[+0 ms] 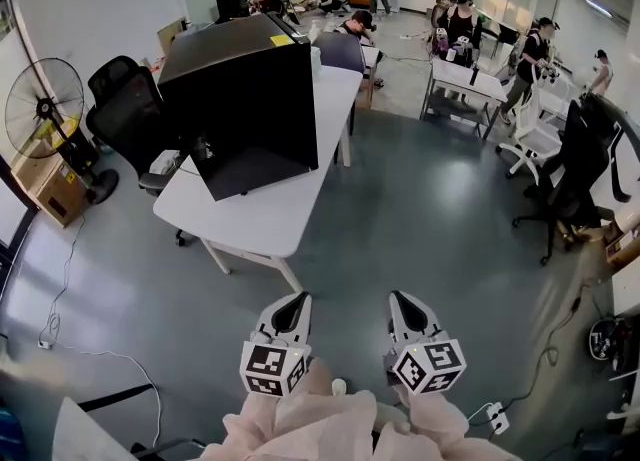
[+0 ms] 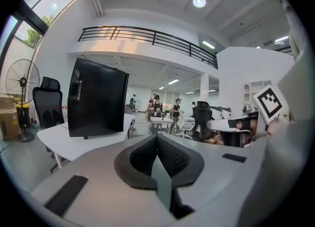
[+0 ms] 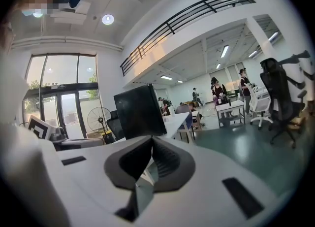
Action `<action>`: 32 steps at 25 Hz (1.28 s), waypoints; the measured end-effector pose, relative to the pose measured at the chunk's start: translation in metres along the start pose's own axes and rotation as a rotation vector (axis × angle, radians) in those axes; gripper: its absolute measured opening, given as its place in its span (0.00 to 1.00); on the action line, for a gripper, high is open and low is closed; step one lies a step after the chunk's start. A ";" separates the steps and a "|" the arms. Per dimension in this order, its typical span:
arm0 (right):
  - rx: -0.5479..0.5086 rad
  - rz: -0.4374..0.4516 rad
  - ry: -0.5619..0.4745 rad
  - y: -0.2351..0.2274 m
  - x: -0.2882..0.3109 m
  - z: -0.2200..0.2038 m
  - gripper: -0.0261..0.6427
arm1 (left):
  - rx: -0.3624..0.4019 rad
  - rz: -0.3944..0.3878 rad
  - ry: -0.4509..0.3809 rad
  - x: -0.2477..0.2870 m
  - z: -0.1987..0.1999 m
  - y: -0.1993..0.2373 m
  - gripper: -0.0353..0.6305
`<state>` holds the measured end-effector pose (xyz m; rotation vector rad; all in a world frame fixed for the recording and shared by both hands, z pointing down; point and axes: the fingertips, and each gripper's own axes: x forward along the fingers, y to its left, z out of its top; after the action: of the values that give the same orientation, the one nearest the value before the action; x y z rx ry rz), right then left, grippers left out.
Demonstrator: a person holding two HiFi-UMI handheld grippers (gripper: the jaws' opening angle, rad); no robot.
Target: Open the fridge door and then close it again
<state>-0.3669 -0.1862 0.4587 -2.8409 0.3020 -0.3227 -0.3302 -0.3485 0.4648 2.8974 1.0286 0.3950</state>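
Fridge (image 1: 245, 99) is standing upright on the white table (image 1: 290, 214), long axis vertical, one broad dark face looking our way; door side unclear. It is lying ahead-left, well apart. We are holding left gripper (image 1: 293, 301), the nearer, and right gripper (image 1: 402, 299) clenched, empty.

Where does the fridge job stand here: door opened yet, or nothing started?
Done: nothing visible. The black fridge stands on the white table with its door shut; a finished open-and-close cycle would look the same. In hand: the left gripper and right gripper are both shut and empty, over the floor short of the table. Left, if nothing has started: reach the door, open it, close it.
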 end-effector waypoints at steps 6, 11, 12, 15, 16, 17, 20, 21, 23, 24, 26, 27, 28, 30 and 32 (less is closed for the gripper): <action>0.036 -0.009 0.024 -0.001 -0.011 -0.016 0.06 | 0.004 -0.011 0.036 -0.001 -0.012 -0.006 0.07; 0.046 -0.039 0.010 -0.015 -0.014 -0.012 0.06 | 0.018 -0.036 0.044 0.013 -0.011 -0.013 0.07; 0.045 -0.044 0.007 -0.018 -0.013 -0.010 0.06 | 0.019 -0.040 0.044 0.018 -0.009 -0.014 0.07; 0.041 -0.055 -0.001 -0.030 -0.005 -0.006 0.06 | 0.023 -0.052 0.043 0.036 -0.006 -0.014 0.07; 0.043 -0.059 -0.002 -0.035 -0.001 -0.004 0.06 | 0.025 -0.056 0.043 0.043 -0.004 -0.014 0.07; 0.045 -0.062 -0.002 -0.040 0.004 -0.002 0.06 | 0.029 -0.058 0.041 0.051 -0.001 -0.014 0.07; 0.047 -0.062 -0.004 -0.053 0.019 0.007 0.06 | 0.034 -0.045 0.029 0.074 0.007 -0.010 0.07; 0.046 -0.063 -0.005 -0.057 0.025 0.009 0.06 | 0.032 -0.039 0.027 0.082 0.009 -0.008 0.07; 0.045 -0.063 -0.007 -0.066 0.038 0.013 0.06 | 0.028 -0.034 0.024 0.098 0.011 -0.001 0.07; 0.044 -0.063 -0.007 -0.070 0.046 0.015 0.06 | 0.026 -0.034 0.022 0.107 0.012 0.002 0.07; 0.040 -0.059 -0.001 -0.081 0.063 0.019 0.06 | 0.024 -0.036 0.020 0.127 0.016 0.007 0.07; 0.038 -0.057 0.002 -0.087 0.071 0.022 0.06 | 0.023 -0.034 0.017 0.137 0.019 0.010 0.07; 0.038 -0.054 0.004 -0.093 0.081 0.025 0.06 | 0.022 -0.029 0.013 0.149 0.023 0.013 0.07; 0.039 -0.050 0.004 -0.105 0.100 0.034 0.06 | 0.015 -0.013 0.006 0.173 0.031 0.023 0.07; 0.035 -0.051 0.007 -0.118 0.120 0.043 0.06 | 0.004 -0.009 0.005 0.197 0.039 0.030 0.07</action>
<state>-0.2211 -0.0930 0.4750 -2.8176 0.2236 -0.3455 -0.1543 -0.2471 0.4754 2.8960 1.0437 0.4011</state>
